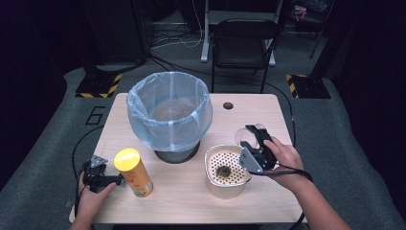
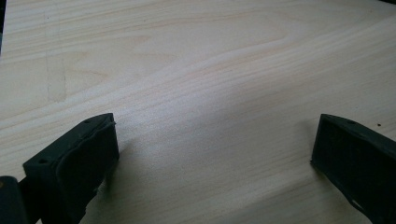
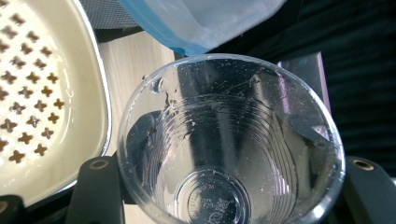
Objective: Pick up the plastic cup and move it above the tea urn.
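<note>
Low at the table's left edge, my left hand lays its gripper flat, jaws released, just beside the can; its own view finds bare table between them. Right of the bin and strainer, my right gripper grasps a cup, droplets showing close up.

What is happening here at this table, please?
A person works with two hand-held grippers. The right gripper is shut on a clear plastic cup, held beside a white strainer basin with a dark scrap in it. The left gripper is open beside a yellow-lidded can. A bag-lined bin stands behind.
</note>
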The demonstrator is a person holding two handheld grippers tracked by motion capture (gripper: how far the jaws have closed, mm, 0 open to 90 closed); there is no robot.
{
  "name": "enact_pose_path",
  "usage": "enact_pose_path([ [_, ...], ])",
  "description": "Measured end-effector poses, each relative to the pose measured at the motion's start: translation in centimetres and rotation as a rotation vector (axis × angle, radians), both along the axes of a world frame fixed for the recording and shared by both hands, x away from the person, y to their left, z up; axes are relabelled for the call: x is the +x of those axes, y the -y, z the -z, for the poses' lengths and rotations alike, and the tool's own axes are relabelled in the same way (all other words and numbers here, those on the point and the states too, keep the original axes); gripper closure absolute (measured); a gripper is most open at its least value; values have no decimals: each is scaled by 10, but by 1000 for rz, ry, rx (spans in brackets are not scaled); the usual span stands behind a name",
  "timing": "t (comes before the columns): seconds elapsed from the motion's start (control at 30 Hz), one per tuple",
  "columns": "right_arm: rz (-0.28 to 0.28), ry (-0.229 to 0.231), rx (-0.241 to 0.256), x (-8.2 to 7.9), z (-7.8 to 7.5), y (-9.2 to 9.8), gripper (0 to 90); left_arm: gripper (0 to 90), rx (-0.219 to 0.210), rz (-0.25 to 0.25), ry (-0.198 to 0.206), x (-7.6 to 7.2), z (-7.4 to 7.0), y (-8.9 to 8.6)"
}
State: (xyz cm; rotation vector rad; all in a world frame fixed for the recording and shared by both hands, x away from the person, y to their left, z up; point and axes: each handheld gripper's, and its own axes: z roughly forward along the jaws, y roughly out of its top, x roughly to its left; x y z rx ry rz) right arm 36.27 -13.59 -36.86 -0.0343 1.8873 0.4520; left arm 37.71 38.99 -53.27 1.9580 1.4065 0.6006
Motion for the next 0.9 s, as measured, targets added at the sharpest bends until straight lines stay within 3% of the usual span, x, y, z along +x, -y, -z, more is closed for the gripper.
enact_pose_path([
  [0.13, 32, -103, 119, 11, -5, 13, 361, 3, -2, -1, 2, 0, 0, 0],
  [0.37, 28, -213, 339, 23, -13, 34, 361, 3, 0, 0, 0, 0, 0, 0],
  [0.4, 19, -239, 388, 24, -15, 37, 361, 3, 0, 0, -1, 0, 0, 0],
  [0.7, -101, -372, 678, 27, -49, 37, 361, 3, 0, 0, 0, 0, 0, 0],
  [0.9, -175, -464, 799, 29, -66, 24, 362, 3, 0, 0, 0, 0, 0, 0],
])
